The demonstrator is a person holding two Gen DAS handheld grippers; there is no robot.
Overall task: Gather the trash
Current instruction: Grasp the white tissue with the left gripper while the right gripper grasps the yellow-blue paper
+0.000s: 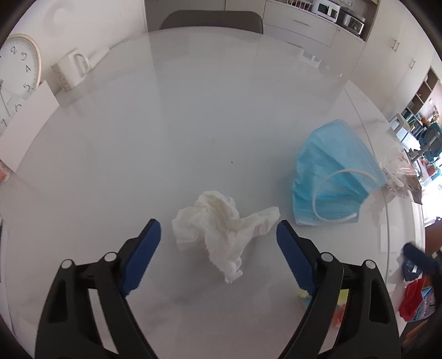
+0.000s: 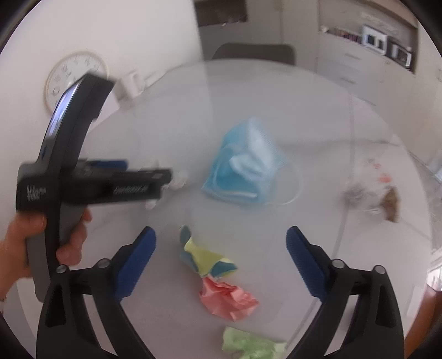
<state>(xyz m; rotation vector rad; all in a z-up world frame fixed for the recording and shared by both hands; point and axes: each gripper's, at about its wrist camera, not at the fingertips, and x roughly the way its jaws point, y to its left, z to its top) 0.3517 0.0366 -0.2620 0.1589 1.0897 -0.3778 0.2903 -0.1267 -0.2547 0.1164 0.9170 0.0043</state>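
Note:
A crumpled white tissue (image 1: 221,226) lies on the round white table (image 1: 193,110), between the blue fingers of my open left gripper (image 1: 218,229), which do not touch it. To its right rests a blue face mask (image 1: 331,171) (image 2: 246,165). My right gripper (image 2: 221,240) is open above a yellow and teal paper wad (image 2: 207,256) and a crumpled pink paper (image 2: 226,301). A green paper (image 2: 248,345) lies nearer the camera. In the right wrist view the left gripper's black body (image 2: 91,182) shows at the left, held by a hand (image 2: 30,240).
A clear plastic wrapper (image 1: 397,176) (image 2: 370,190) sits beyond the mask near the table's right edge. A wall clock (image 1: 13,80) and a white mug (image 1: 71,69) stand at the back left. A dark chair (image 1: 212,19) is behind the table. Colourful clutter (image 1: 414,298) lies off the right edge.

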